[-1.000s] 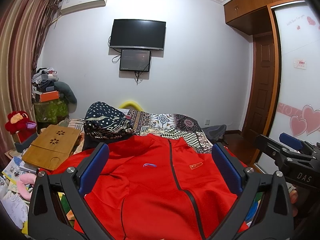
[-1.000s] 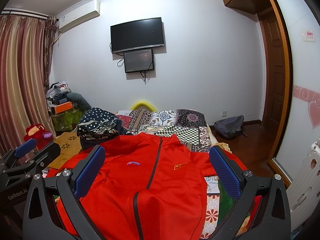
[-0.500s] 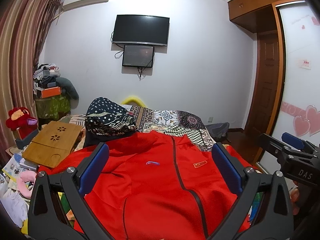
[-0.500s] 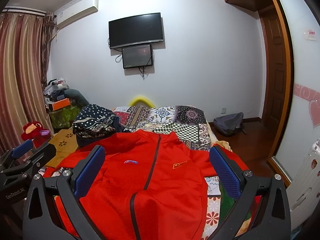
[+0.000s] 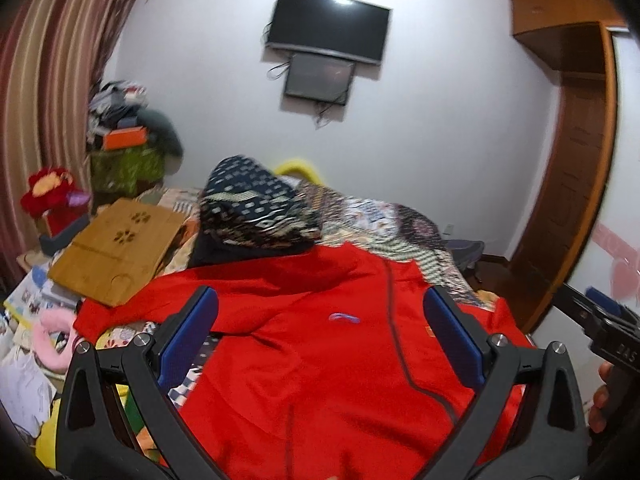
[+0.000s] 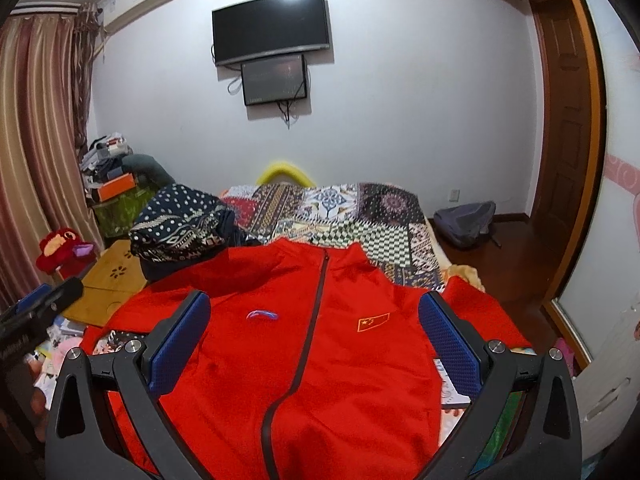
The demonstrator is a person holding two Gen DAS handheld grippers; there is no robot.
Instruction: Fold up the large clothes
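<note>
A red zip jacket [image 5: 320,360] [image 6: 320,340] lies front-up on the bed, collar toward the far wall, sleeves spread to both sides. My left gripper [image 5: 320,328] hovers above its left chest, open, nothing between the blue pads. Over the jacket's middle my right gripper [image 6: 314,332] hangs open too, and it holds nothing. The right gripper's body shows at the right edge of the left wrist view, the left one's at the left edge of the right wrist view. The jacket's hem is hidden below both views.
A dark patterned cloth bundle [image 6: 180,224] sits on the bed just beyond the jacket's left shoulder. A wooden lap desk [image 5: 116,248] and clutter lie at the left. The patchwork bedspread [image 6: 360,216] stretches behind. A grey backpack [image 6: 464,220] rests on the floor at right.
The left wrist view has swung down and to the left, with blur, so the jacket's left sleeve and the lap desk fill more of it. The right gripper has tilted down slightly. Both grippers stay open.
</note>
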